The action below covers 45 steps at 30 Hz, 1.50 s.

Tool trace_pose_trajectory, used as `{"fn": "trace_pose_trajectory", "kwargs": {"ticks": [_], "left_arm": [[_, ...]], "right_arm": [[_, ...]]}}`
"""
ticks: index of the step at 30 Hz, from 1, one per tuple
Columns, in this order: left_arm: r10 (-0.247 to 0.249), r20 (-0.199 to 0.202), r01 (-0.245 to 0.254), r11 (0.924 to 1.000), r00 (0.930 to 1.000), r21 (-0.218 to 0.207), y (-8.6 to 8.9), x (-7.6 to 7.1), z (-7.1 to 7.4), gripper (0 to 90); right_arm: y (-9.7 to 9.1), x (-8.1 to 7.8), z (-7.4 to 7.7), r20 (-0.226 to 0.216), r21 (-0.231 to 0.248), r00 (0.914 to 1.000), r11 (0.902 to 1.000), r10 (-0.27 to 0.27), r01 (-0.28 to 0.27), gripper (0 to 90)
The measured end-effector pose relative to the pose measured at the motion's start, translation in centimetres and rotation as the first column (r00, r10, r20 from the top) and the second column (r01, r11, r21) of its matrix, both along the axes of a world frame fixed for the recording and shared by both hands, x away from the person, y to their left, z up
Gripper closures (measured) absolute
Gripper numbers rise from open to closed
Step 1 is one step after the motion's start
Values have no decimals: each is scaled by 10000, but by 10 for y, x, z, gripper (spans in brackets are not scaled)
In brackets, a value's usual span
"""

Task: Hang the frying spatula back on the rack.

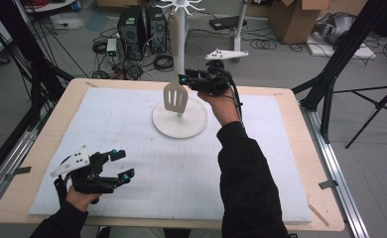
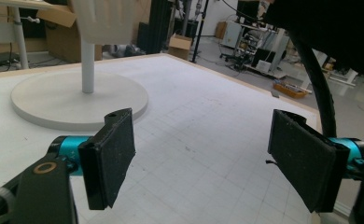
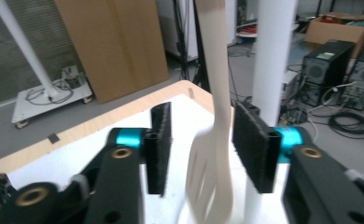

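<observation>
slotted spatula (image 3: 215, 154), hanging between open right tongs (image 3: 203, 149)

Left hand (image 1: 80, 197): enters from the bottom edge in a black sleeve and grips its tool low at the near left.
Left black two-jaw gripper with teal joints (image 1: 119, 164): points right and slightly away; the 2 jaws stand wide apart, with nothing between their dark pads (image 2: 112, 151).
Right forearm (image 1: 243, 168): black-sleeved, reaches forward and up from the bottom edge.
Right hand (image 1: 222, 105): bare at the wrist, raised well above the left.
Right black two-jaw gripper with teal joints (image 1: 183, 79): points left; the 2 jaws are parted, pads (image 3: 254, 144) clear of what lies between them.
</observation>
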<state>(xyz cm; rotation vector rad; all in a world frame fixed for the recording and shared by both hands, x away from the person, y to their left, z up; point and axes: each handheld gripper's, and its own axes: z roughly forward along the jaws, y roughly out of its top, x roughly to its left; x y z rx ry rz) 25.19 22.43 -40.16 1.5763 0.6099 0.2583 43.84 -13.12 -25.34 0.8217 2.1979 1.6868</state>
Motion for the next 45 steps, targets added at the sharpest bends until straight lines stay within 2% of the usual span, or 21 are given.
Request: {"fn": "trace_pose_trajectory", "kwargs": {"ticks": [5, 6, 10, 13, 15, 16, 18, 22, 25, 28, 33, 36, 41, 45], "left_arm": [[245, -29, -245, 9997, 9997, 3, 2, 0, -1, 219], [340, -22, -340, 9994, 9994, -9, 2, 1, -1, 217], [805, 149, -805, 9968, 9966, 18, 6, 1, -2, 200], [1197, 561, -1200, 9928, 9912, 15, 8, 2, -3, 191], [1367, 950, -1385, 9903, 9861, 126, 9, 1, -3, 181], [1365, 1022, -1384, 9903, 9854, 115, 10, 1, -3, 181], [1357, 978, -1366, 9906, 9859, 19, 10, 2, -3, 181], [1454, 893, -1463, 9892, 9853, 32, 9, 3, -3, 182], [1568, 863, -1580, 9874, 9838, 71, 9, 4, -3, 182], [1663, 786, -1680, 9857, 9829, 156, 8, 6, -6, 182], [1719, 618, -1733, 9847, 9832, 186, 7, 10, -11, 183], [1679, 604, -1698, 9851, 9839, 266, 5, 10, -11, 183], [1611, 614, -1635, 9859, 9850, 366, 2, 6, -11, 183], [1578, 645, -1605, 9862, 9854, 403, -1, 3, -12, 183]], "right_arm": [[-22, -19, -11, 62, -173, 9994, 9993, -344, 345, 402], [-29, -25, -16, 130, -323, 9989, 9984, -457, 461, 379], [-53, -48, -31, 135, -766, 9994, 9965, -330, 340, 331], [-75, -72, -46, 240, -1119, 9985, 9924, -491, 515, 272], [-88, -88, -55, 502, -1258, 9975, 9905, -492, 552, 228], [-94, -96, -60, 609, -1274, 9971, 9905, -448, 523, 207], [-104, -111, -71, 770, -1276, 9953, 9894, -595, 690, 187], [-124, -139, -99, 982, -1758, 9895, 9768, -1063, 1224, 168], [-138, -156, -119, 935, -1681, 9832, 9709, -1568, 1708, 163], [-150, -168, -132, 863, -1585, 9792, 9678, -1837, 1955, 162], [-164, -179, -144, 1006, -1678, 9669, 9539, -2347, 2489, 162], [-168, -186, -144, 1100, -1765, 9613, 9468, -2527, 2691, 162], [-174, -189, -142, 1269, -1645, 9520, 9406, -2785, 2971, 163], [-175, -191, -140, 1270, -1574, 9500, 9398, -2852, 3032, 163]]}}
